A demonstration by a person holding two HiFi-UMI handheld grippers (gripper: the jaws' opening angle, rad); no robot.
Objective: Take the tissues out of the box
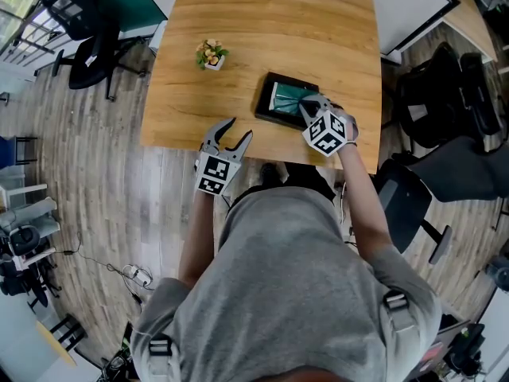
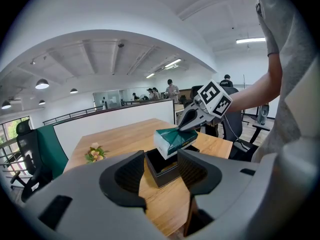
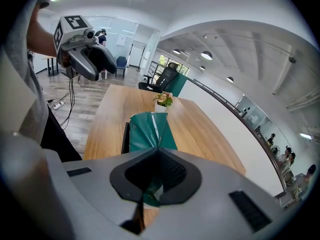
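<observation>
Head view, looking down on a pale wooden table (image 1: pixel 278 30) with a smooth, grained top, standing on grey plank floor (image 1: pixel 95 181) among black office chairs (image 1: pixel 87 38). Sitting toward the table's left, a small potted flower (image 1: pixel 211 54). Hovering off the near edge, left gripper (image 1: pixel 238 129), jaws spread wide and gripping nothing. Resting further right, a black rectangular box (image 1: pixel 268 106), open-topped. Pinching the crinkled wrapper of the green tissue pack (image 1: pixel 288 99) (soft, white on one side), right gripper (image 1: pixel 308 107), jaws pressed together, holding it tilted over the box.
</observation>
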